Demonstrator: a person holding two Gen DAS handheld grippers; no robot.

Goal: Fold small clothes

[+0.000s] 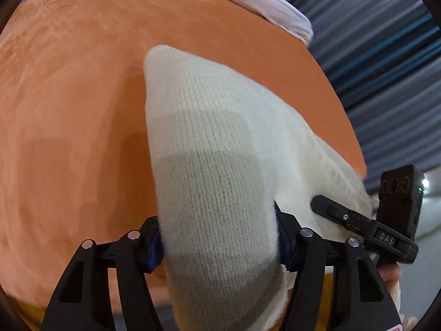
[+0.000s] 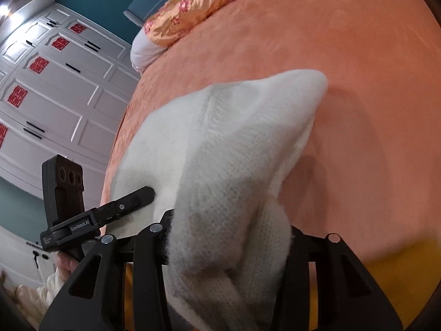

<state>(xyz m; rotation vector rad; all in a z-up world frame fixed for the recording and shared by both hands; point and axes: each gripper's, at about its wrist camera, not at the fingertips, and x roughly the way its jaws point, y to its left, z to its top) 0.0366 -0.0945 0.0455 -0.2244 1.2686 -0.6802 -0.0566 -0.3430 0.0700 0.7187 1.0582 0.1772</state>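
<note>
A cream knit garment (image 1: 215, 143) lies in a heap on the orange bedspread (image 1: 69, 96), with its near end lifted toward both cameras. My left gripper (image 1: 220, 237) is shut on a thick fold of it, the blue pads pressing in from both sides. In the right wrist view the same garment (image 2: 220, 138) is bunched between my right gripper's fingers, and that gripper (image 2: 228, 237) is shut on it. Each gripper shows in the other's view: the right gripper (image 1: 330, 209) and the left gripper (image 2: 137, 195) rest against the cloth close beside each other.
An orange satin pillow (image 2: 193, 8) and a white pillow (image 1: 275, 5) lie at the head of the bed. A white wardrobe (image 2: 55, 82) stands beyond the bed's edge. A yellow sheet (image 2: 399, 270) shows at the near corner. A hand (image 2: 66, 264) grips the left tool.
</note>
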